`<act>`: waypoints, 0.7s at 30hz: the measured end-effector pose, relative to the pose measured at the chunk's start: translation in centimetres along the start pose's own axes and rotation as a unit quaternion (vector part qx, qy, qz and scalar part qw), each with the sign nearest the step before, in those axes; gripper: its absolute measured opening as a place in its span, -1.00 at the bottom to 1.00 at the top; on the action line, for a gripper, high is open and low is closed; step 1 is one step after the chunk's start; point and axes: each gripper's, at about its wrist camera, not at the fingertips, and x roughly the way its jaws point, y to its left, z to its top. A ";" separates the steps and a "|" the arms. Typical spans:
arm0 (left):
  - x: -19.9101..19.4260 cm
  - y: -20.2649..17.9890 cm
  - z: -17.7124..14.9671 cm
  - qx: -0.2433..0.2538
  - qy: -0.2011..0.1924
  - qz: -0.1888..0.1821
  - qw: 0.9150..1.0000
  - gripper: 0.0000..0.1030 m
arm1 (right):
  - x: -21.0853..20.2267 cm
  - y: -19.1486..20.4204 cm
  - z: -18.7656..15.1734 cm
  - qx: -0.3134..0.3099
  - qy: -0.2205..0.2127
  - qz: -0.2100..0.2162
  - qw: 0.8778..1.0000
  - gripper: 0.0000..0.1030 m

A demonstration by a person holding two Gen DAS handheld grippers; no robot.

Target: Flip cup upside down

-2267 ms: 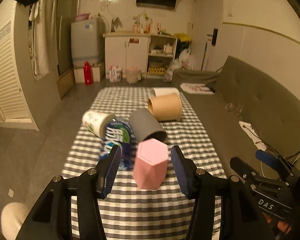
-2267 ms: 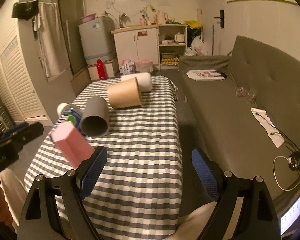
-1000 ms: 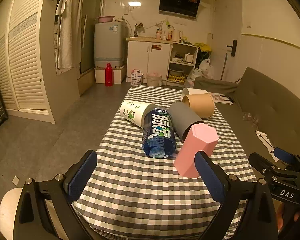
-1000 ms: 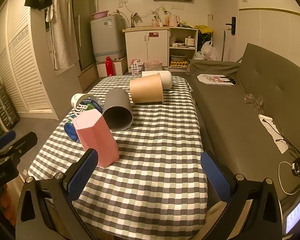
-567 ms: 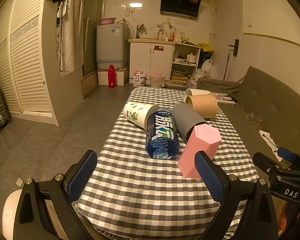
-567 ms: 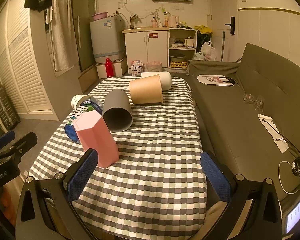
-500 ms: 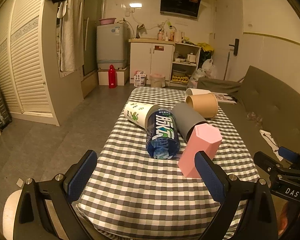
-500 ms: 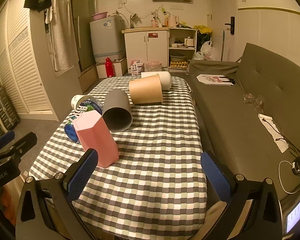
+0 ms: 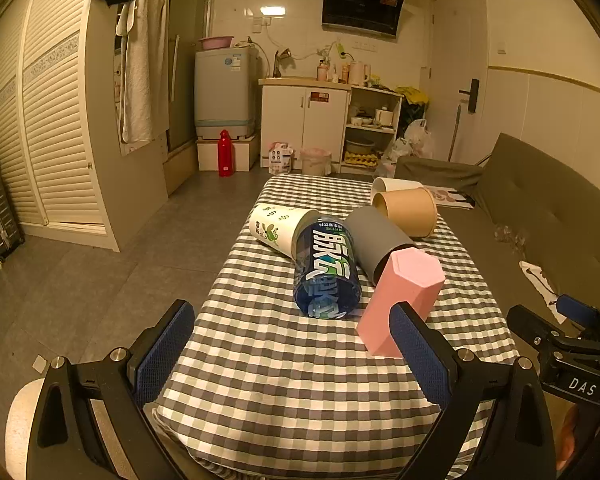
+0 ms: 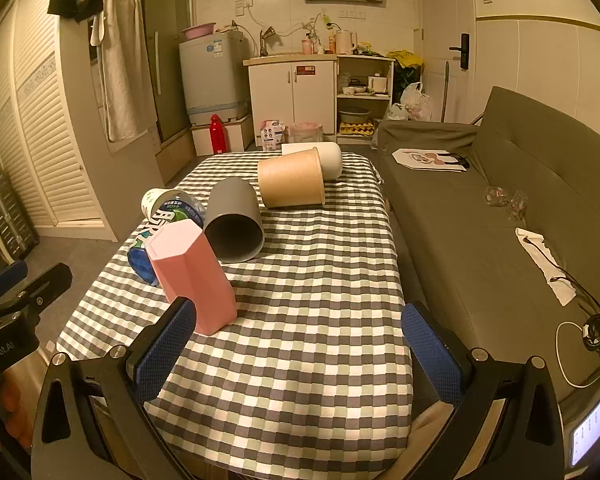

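Both claws stand wide apart and grip nothing: the left gripper (image 9: 292, 354) hovers at the near end of the grey-and-white checked tablecloth (image 9: 300, 380), and the right gripper (image 10: 300, 348) hovers at the same near edge, further toward the grey sofa (image 10: 500, 208). Between them, closer to the left gripper's right finger, the pink hexagonal plastic cup (image 9: 400, 300) stands on the cloth mouth down, its closed base on top, free of both claws. From the right wrist view it rises just past the left finger of that claw (image 10: 192, 276).

Just behind the pink cup lies a blue-labelled clear plastic bottle (image 9: 326, 266) on its side, apparently touching a white paper cup with green leaf print (image 9: 278, 230) that also lies tipped. Beside the bottle a grey cylindrical cup (image 10: 234, 220) lies with its open mouth toward the right wrist camera. Further back, a brown kraft paper cup (image 10: 292, 178) lies on its side against a white cup (image 10: 326, 160)
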 end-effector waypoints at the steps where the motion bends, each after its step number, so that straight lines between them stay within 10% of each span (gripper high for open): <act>1: 0.0 0.0 0.0 0.000 0.000 0.000 1.000 0.96 | 0.0 -0.1 0.0 0.000 0.001 0.000 1.000 0.99; 21: 0.0 0.1 0.0 -0.001 0.000 -0.002 1.000 0.96 | 0.0 -0.2 -0.1 -0.001 0.003 -0.002 1.000 0.99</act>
